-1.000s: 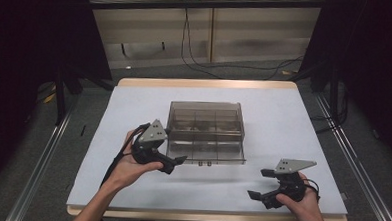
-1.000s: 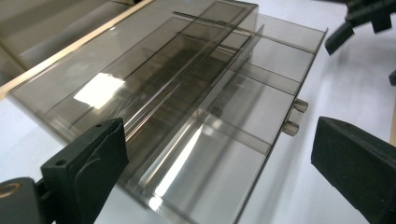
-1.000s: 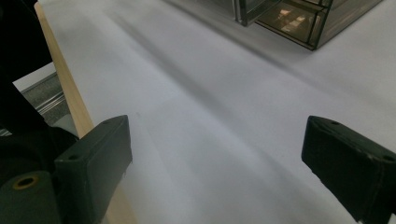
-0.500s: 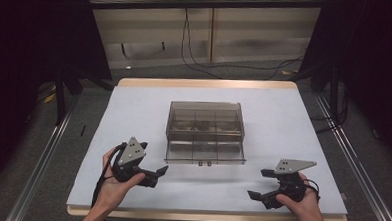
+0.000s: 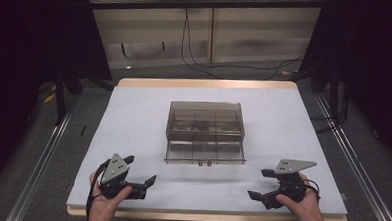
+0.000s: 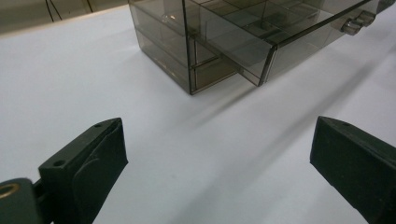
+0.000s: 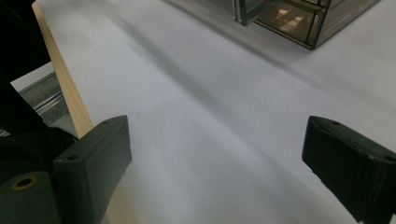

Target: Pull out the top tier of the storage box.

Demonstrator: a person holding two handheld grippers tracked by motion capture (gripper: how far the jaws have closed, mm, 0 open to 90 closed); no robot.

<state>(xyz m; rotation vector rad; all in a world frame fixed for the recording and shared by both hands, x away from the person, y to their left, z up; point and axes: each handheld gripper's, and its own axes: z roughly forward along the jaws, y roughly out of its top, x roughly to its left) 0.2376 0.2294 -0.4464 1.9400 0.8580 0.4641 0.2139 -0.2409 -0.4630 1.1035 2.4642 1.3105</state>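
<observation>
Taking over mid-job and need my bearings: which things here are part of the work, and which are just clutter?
In play:
- smoky clear drawer box
- its bottom drawer, pulled out
- left claw, open
- right claw, open

Just lying about:
- cables on the floor behind the table
- white table cover, only the work surface

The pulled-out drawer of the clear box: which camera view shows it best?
The high view: the whole drawer shows from above, slid out of the smoky clear drawer box toward the person, its two small knobs in front. The left gripper view shows a close corner with one knob. The right gripper view catches just an edge piece at the top.
</observation>
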